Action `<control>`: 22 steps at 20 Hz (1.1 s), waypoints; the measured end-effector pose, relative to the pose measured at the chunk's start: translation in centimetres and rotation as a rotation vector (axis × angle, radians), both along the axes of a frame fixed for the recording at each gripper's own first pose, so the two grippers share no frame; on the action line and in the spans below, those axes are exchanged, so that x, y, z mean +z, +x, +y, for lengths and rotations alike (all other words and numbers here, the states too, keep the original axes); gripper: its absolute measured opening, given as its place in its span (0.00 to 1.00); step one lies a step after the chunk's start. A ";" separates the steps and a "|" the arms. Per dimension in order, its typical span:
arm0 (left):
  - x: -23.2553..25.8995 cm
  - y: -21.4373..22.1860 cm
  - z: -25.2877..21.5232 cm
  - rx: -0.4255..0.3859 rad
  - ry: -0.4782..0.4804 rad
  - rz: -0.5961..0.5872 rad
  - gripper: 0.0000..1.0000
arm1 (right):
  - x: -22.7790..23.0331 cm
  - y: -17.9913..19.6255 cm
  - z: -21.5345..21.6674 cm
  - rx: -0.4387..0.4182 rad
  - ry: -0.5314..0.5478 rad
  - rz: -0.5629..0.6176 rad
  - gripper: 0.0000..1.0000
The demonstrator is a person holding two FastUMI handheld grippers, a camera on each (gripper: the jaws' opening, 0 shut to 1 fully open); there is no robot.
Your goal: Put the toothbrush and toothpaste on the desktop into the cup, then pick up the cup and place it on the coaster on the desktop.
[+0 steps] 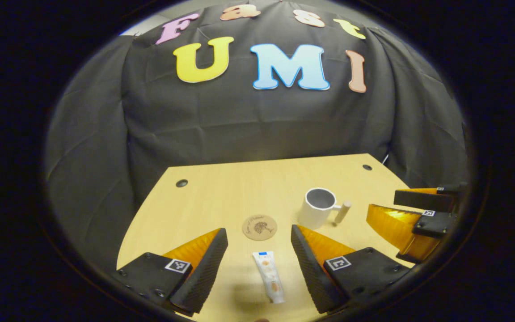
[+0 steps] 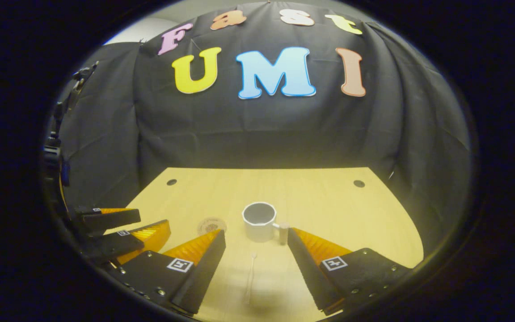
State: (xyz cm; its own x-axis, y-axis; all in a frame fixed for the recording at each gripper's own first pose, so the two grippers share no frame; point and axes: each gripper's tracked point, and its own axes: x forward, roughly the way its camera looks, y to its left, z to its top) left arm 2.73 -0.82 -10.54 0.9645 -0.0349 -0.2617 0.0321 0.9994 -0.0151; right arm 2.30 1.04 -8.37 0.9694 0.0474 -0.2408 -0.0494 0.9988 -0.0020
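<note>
A white toothpaste tube (image 1: 269, 276) lies flat on the wooden desktop (image 1: 239, 192), right between the spread fingers of my left gripper (image 1: 258, 259), which is open above it. A round cork coaster (image 1: 259, 226) sits just beyond the tube. The white cup (image 1: 318, 208) with a wood-tipped handle stands upright to the right, empty. In the right gripper view a thin pale toothbrush (image 2: 251, 277) lies between the fingers of my open right gripper (image 2: 256, 261), with the cup (image 2: 259, 221) straight ahead and the coaster (image 2: 211, 225) to its left. The other gripper (image 1: 418, 219) hovers at the right edge.
Black cloth walls close off the booth behind and beside the desktop. Small dark holes (image 1: 181, 183) (image 1: 367, 167) mark the far corners of the desktop. The left gripper (image 2: 114, 232) hangs at the left edge of the right gripper view.
</note>
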 end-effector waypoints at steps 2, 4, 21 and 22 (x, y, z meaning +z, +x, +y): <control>-2.4 0.3 -0.3 -0.008 -0.002 0.064 0.94 | -1.7 0.6 0.2 0.005 -0.006 0.056 0.89; -4.7 0.3 -0.5 -0.014 -0.001 0.142 0.94 | -3.4 0.8 0.3 0.012 -0.004 0.104 0.89; -19.6 2.0 -1.4 -0.014 -0.083 0.554 0.96 | -17.6 1.4 0.8 0.002 -0.027 0.637 0.92; -20.1 2.0 -1.2 -0.008 -0.085 0.569 0.96 | -18.0 1.5 0.9 0.001 -0.034 0.651 0.92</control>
